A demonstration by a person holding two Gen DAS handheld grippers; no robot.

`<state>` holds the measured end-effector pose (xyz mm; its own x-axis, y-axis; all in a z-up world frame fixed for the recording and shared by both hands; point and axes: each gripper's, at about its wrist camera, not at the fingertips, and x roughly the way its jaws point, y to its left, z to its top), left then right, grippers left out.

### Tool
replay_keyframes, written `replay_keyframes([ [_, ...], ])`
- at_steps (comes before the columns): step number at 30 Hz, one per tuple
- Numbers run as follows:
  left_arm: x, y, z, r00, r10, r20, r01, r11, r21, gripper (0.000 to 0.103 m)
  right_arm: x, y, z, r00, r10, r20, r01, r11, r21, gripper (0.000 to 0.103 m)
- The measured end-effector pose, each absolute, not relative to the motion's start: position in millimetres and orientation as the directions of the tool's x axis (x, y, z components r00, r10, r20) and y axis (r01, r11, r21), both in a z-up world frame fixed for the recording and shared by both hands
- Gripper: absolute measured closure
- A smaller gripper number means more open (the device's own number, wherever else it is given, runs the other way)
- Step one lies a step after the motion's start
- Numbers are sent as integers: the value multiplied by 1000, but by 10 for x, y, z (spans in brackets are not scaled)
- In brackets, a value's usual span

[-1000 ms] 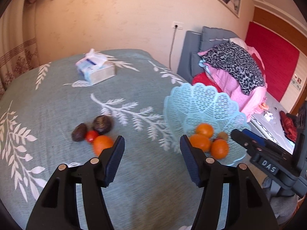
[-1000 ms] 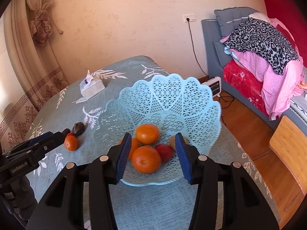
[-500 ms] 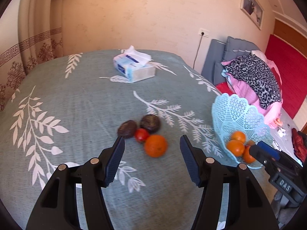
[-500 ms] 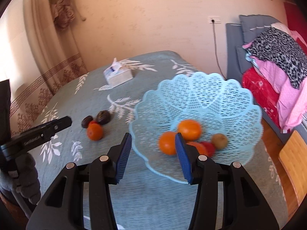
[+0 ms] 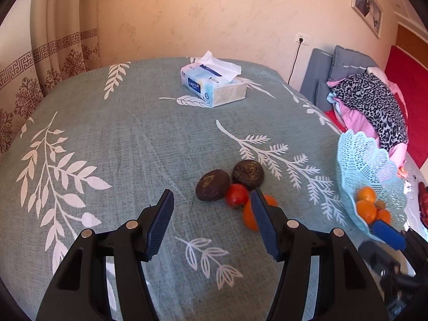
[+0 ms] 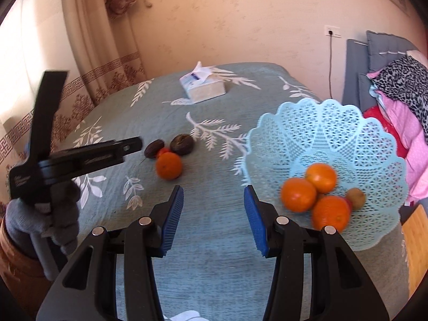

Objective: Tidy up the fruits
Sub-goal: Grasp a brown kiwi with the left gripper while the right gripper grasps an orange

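On the teal leaf-print tablecloth [image 5: 120, 139] lie two dark brown fruits [image 5: 213, 185] [image 5: 248, 174], a small red tomato [image 5: 236, 195] and an orange [image 5: 248, 215], partly behind my left gripper's right finger. My left gripper [image 5: 212, 226] is open and empty just short of this cluster. The cluster also shows in the right wrist view, with the orange [image 6: 168, 165] nearest. A light blue lattice basket [image 6: 337, 123] at the right holds three oranges [image 6: 298, 194], a brownish fruit [image 6: 355, 198] and a red one. My right gripper [image 6: 214, 218] is open and empty, left of the basket.
A tissue box [image 5: 212, 85] stands at the far side of the table. A curtain [image 6: 101, 40] hangs at the back left. Beyond the table's right edge are a grey sofa with piled clothes [image 5: 371, 99] and a wooden board [image 6: 414, 246].
My left gripper has swung left from the basket toward the loose fruits and come close to them. My right gripper has drawn back and turned left from over the basket. Both stayed open.
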<state>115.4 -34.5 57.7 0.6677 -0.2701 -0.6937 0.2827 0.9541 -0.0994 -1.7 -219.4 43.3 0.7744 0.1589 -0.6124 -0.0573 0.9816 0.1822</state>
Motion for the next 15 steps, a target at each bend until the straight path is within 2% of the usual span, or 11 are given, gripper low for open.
replay_keyframes([
  [15,1653,-412,272,622,-235,-747,243,965,-101,42,110,-1940,310,732,204,-650,-119,978,173,54],
])
